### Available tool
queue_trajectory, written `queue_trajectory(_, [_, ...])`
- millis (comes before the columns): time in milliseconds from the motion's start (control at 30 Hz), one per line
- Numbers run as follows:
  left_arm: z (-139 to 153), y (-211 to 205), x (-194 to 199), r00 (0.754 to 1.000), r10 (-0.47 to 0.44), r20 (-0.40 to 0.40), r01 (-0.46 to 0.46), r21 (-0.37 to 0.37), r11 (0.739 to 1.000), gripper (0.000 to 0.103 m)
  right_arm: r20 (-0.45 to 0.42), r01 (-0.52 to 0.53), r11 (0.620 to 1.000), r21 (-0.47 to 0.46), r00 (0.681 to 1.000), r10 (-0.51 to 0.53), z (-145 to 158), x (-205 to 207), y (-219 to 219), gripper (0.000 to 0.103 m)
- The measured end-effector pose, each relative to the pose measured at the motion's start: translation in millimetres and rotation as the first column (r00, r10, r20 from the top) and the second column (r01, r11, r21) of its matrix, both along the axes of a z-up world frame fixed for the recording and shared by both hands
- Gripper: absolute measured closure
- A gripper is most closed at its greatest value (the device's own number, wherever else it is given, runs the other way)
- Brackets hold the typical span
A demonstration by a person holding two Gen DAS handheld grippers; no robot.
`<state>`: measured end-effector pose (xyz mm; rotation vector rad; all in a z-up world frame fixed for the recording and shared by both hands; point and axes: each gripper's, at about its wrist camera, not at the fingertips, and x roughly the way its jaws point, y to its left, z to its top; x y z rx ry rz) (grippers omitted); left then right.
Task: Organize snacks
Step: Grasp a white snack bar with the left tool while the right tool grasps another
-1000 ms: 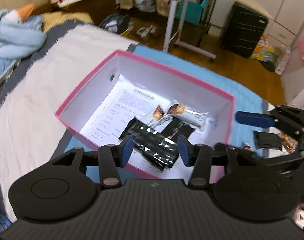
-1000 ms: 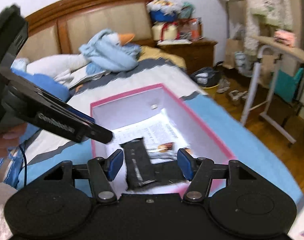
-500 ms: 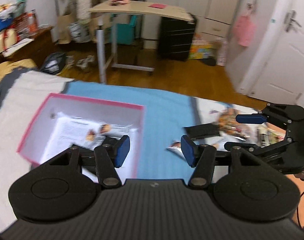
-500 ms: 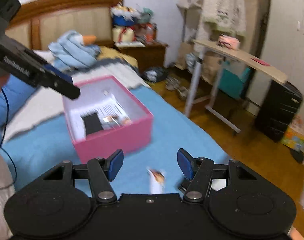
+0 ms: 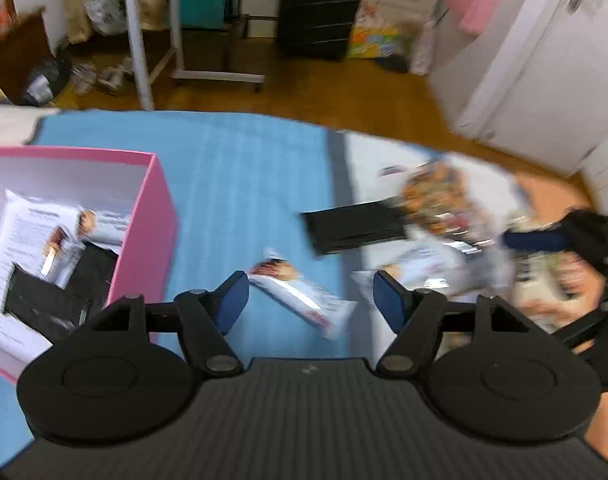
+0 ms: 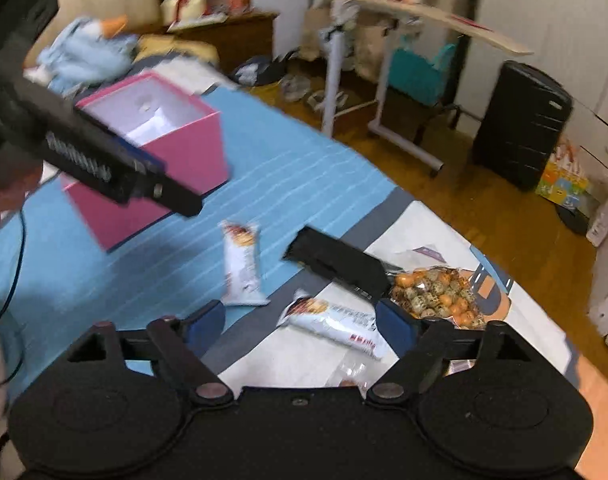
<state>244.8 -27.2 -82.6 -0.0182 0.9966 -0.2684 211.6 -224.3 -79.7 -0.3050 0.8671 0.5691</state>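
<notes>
Both claws are spreading with nothing gripped. Left claw hangs over a white bar on the blue sheet, beside the pink box holding more snacks. Right claw frames another white bar near a black packet and a candy bag.

A pink box stands open on the blue bedspread, with black and white packets lying on a printed sheet inside. Near it a white snack bar lies flat, then a black packet, a second white bar and a bag of orange sweets.
</notes>
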Motion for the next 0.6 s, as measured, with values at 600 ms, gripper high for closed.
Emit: queue_trajectory(600, [-105.3,-7.3,36.8,0.972,0.191,-0.139,-0.203,-0.081,0.976,0.026,-0.109,-0.385,0.882,-0.272,0.923,0.369,-84.8,47.1,11.9,0.043])
